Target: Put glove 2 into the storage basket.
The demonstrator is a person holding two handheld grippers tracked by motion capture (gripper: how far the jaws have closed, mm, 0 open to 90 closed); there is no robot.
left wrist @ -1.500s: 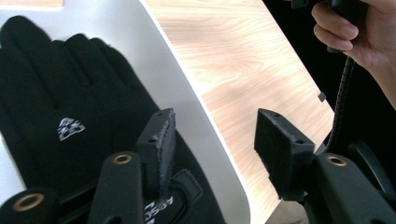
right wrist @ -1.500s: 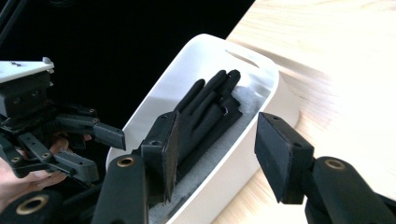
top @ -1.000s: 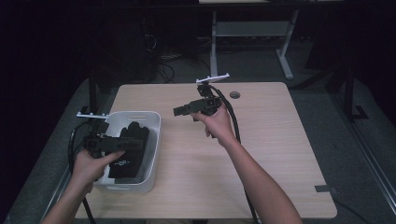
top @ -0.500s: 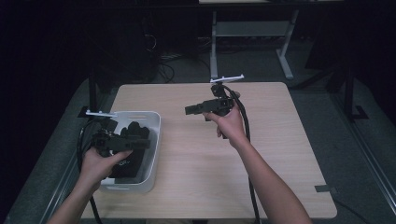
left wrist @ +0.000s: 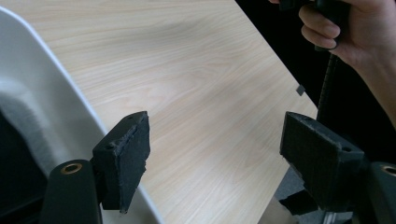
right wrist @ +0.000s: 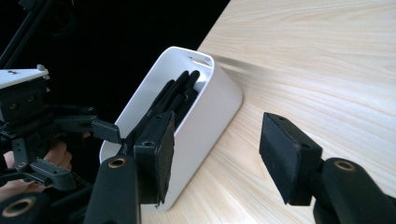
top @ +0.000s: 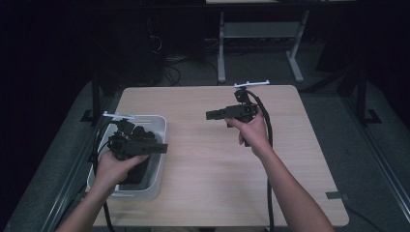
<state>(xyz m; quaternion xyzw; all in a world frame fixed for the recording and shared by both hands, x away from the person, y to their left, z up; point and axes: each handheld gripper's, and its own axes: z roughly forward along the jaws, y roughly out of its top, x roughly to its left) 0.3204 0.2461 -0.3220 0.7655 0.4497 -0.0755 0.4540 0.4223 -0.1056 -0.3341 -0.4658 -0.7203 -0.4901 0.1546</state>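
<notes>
High view: the white bin sits at the worktop's left edge, dark items inside. The left gripper hovers over the bin; the right gripper is well right of it. Left gripper view: its jaws have just been opening, nothing between. Right gripper view: jaws apart, empty; the items look light, stiff; grasp a protruding end.
</notes>
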